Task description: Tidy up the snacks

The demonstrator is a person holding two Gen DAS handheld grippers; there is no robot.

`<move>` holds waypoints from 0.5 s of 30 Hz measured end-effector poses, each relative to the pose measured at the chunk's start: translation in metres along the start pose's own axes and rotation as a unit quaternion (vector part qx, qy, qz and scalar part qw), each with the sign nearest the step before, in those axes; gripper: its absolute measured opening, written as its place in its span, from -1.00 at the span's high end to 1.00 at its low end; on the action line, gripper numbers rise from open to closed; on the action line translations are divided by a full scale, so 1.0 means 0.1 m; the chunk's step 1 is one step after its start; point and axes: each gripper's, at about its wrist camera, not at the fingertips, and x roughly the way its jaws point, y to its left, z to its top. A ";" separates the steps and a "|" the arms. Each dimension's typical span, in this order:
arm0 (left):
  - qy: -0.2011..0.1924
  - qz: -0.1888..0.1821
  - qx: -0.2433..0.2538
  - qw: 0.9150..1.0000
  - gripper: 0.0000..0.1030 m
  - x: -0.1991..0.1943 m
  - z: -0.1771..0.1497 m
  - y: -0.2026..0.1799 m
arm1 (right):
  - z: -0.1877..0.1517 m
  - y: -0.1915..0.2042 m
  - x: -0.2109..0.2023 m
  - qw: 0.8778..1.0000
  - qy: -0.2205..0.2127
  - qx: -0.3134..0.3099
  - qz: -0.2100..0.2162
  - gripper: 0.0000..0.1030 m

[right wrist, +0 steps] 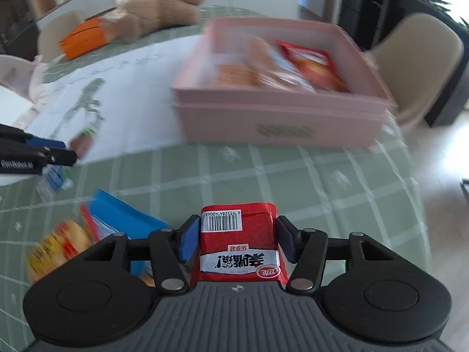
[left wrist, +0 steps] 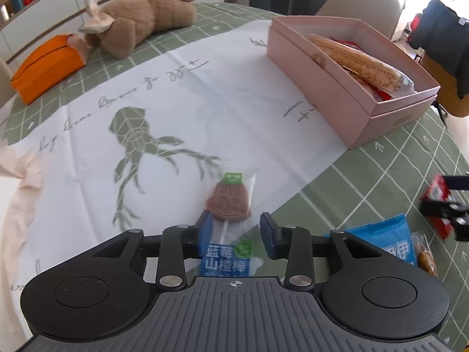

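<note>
Right gripper point(right wrist: 234, 237) clamps a red foil snack pack point(right wrist: 238, 243), left gripper point(left wrist: 236, 230) gapes over a clear-wrapped lollipop point(left wrist: 230, 205); the pack, seemingly loosely pinched, could slip short of the far pink cardboard box point(right wrist: 281, 123).

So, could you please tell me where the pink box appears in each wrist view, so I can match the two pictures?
Left wrist view: the pink box sits upper right, seen corner-on, with snack packets inside.
Right wrist view: the pink box sits centre to upper right, blurred, straight ahead of the right tongs.
Shared landmark: the brown plush toy lying beyond the box, upper left.
</note>
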 end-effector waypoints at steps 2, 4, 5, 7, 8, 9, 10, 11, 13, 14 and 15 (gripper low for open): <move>-0.002 -0.001 0.002 1.000 0.19 0.04 0.03 -0.05 | -0.10 -0.10 -0.05 1.000 0.000 0.003 -0.005 -0.32; -0.007 -0.004 0.005 1.000 0.17 0.06 0.04 -0.09 | -0.20 -0.15 -0.08 1.000 -0.005 -0.002 -0.013 -0.41; -0.009 -0.005 0.006 1.000 0.17 0.07 0.04 -0.11 | -0.25 -0.16 -0.10 1.000 -0.008 -0.007 -0.017 -0.43; -0.015 -0.010 0.003 1.000 0.27 0.06 0.01 -0.10 | -0.34 -0.16 -0.13 1.000 -0.018 -0.014 -0.019 -0.48; -0.018 -0.016 -0.004 1.000 0.44 0.04 -0.01 -0.08 | -0.38 -0.16 -0.13 0.999 -0.025 -0.015 -0.017 -0.50; -0.019 -0.024 -0.012 0.999 0.54 0.02 -0.04 -0.06 | -0.40 -0.16 -0.15 0.999 -0.032 -0.018 -0.017 -0.50; -0.018 -0.034 -0.021 0.999 0.64 0.00 -0.08 -0.05 | -0.42 -0.17 -0.16 0.999 -0.036 -0.018 -0.016 -0.50; -0.017 -0.044 -0.028 0.998 0.64 -0.03 -0.12 -0.04 | -0.44 -0.19 -0.18 0.999 -0.039 -0.018 -0.015 -0.50; -0.004 -0.061 -0.035 0.998 0.65 -0.06 -0.24 -0.06 | -0.46 -0.20 -0.19 0.999 -0.044 -0.021 -0.012 -0.50; -0.003 -0.063 -0.029 0.998 0.65 -0.10 -0.32 -0.09 | -0.47 -0.20 -0.19 0.999 -0.045 -0.024 -0.011 -0.50; -0.003 -0.062 -0.022 0.998 0.65 -0.13 -0.37 -0.13 | -0.47 -0.21 -0.19 0.999 -0.047 -0.026 -0.009 -0.51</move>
